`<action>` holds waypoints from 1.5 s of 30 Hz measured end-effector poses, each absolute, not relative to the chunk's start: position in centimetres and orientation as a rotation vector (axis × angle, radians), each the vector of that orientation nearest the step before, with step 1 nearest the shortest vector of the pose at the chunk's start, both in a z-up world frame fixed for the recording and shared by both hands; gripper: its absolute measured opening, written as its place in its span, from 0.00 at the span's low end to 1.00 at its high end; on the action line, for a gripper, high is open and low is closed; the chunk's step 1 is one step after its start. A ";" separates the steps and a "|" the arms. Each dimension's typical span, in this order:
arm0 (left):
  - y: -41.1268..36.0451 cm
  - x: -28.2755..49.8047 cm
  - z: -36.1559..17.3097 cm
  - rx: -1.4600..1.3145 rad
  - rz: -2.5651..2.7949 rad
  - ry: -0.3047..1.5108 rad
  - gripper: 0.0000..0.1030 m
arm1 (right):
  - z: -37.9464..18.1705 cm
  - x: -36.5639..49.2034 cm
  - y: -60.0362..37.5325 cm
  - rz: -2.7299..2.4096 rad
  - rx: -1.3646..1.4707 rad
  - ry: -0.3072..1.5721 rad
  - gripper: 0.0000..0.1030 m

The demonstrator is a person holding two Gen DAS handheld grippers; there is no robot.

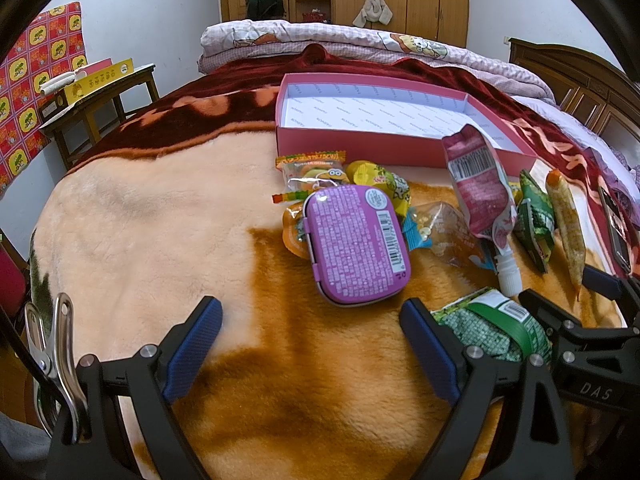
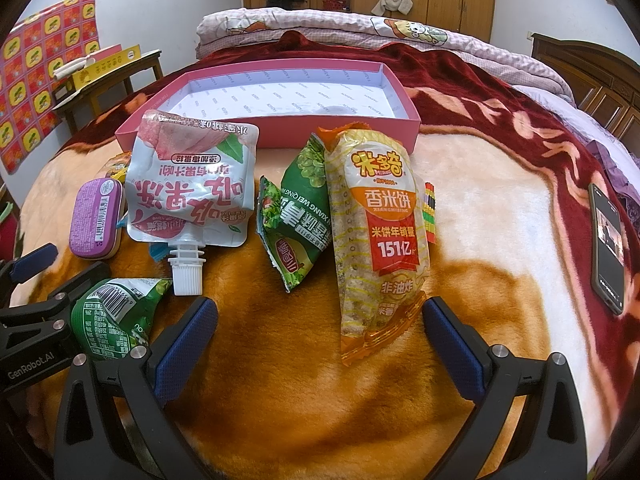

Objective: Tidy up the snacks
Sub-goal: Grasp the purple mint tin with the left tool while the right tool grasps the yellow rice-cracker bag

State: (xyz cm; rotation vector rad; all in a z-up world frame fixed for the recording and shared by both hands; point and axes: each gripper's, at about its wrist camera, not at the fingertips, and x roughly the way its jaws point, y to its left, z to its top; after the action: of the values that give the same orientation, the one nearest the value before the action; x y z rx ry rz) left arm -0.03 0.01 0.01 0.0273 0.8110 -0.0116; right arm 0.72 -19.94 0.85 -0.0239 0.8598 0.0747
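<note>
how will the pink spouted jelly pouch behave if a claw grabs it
The jelly pouch looks soft and creased, so it will probably flop and sag. Its glossy film may slip. The rigid white cap seems the firmest grip point.

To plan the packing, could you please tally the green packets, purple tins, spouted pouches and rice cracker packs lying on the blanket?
Green packets: 3
Purple tins: 1
Spouted pouches: 1
Rice cracker packs: 1
Total: 6
</note>
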 end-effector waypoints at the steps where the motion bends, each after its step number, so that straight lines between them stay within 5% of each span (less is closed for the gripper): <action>1: 0.0 0.0 0.0 0.028 -0.012 0.811 0.91 | 0.8 0.7 -19.9 0.075 -0.023 0.860 1.00; 31: 0.2 -0.1 3.7 -0.031 -0.135 0.833 0.80 | 5.0 -0.2 -21.6 0.162 0.008 0.835 0.88; 45: -0.7 2.5 2.7 -0.020 -0.107 0.872 0.68 | 3.8 1.6 -23.5 0.190 0.092 0.867 0.64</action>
State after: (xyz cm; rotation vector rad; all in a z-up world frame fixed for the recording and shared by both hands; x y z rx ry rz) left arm 2.48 -0.68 2.72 -0.0198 0.8715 -0.1073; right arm 1.62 -23.46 3.82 0.0920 0.8671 0.1900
